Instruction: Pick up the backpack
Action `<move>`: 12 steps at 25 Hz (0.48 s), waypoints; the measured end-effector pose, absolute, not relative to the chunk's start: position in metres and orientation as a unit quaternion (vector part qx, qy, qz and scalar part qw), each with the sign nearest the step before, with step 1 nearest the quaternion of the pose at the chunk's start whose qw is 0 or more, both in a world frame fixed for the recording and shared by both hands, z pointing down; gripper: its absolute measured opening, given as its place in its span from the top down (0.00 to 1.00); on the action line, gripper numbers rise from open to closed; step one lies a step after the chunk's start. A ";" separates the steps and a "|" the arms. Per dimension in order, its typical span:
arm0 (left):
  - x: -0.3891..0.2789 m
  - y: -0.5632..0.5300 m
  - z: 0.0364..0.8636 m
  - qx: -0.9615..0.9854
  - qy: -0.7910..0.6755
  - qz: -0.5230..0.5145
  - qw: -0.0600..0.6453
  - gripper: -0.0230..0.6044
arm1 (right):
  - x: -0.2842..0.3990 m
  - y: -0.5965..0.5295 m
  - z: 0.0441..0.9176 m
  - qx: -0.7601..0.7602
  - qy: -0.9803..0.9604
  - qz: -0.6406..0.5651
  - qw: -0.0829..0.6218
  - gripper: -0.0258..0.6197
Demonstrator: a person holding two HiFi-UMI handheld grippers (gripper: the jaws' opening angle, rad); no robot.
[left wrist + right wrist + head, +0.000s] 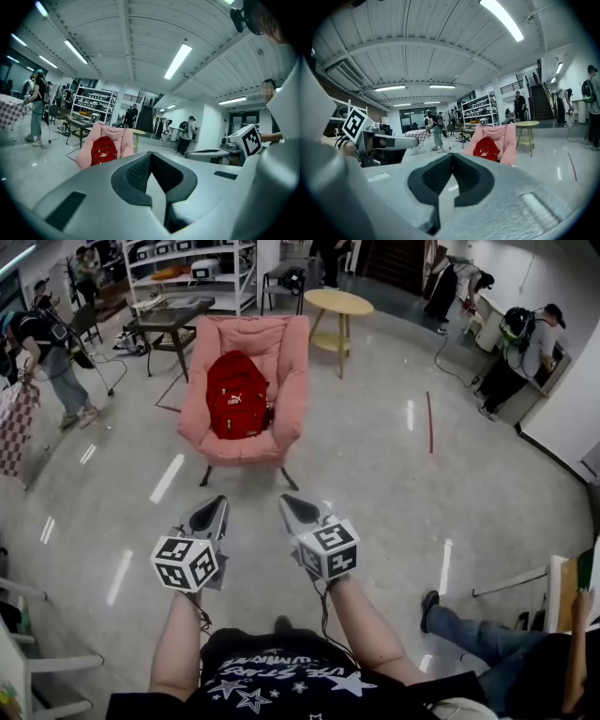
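Fingers point(138, 173) shut, empty, on left gripper point(217, 504) and right gripper point(287, 502); backpack point(236, 395) upright at my twelve o'clock, well off, left looks nearer.

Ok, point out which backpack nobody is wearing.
The red backpack, propped upright on the seat of the pink armchair. The others, such as the dark backpack by the right wall, are worn by standing people.
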State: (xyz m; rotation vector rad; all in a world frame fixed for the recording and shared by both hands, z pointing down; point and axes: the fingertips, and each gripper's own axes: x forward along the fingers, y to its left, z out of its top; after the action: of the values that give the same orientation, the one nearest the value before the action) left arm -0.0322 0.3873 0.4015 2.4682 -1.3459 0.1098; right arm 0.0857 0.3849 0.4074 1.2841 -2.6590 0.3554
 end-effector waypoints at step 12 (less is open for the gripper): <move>-0.038 0.401 0.415 0.854 -0.492 0.045 0.166 0.95 | 0.101 0.382 0.420 0.431 -0.889 0.142 0.066 0.96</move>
State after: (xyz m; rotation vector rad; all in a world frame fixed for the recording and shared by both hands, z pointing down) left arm -0.0376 0.4005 0.4148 2.4307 -1.4007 0.1287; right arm 0.1011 0.3824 0.4200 1.2989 -2.6805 0.4296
